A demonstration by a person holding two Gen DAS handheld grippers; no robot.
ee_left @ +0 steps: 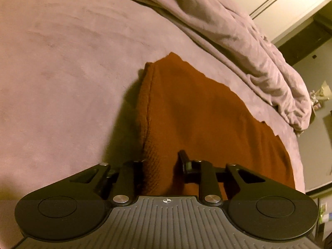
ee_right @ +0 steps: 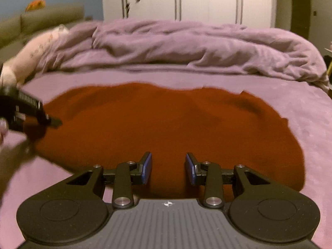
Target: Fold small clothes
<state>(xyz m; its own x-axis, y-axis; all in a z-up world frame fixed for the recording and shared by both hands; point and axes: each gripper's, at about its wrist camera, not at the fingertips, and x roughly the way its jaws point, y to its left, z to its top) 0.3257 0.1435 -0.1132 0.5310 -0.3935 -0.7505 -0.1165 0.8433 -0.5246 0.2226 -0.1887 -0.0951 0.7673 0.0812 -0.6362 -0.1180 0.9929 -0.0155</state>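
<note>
Left wrist view: the left tool (ee_left: 162, 164) is pinching the near edge of the rust-orange knitted garment (ee_left: 197, 108), cloth bunching between its fingers. The garment is lying on the mauve bed sheet (ee_left: 62, 62), its long axis running ahead and rightward. It is probably soft, light and limp; hems are offering the best hold.

Right wrist view: the right tool (ee_right: 168, 166) is hovering, fingers apart, over the garment's (ee_right: 166, 114) near hem; its length is running crosswise.
</note>
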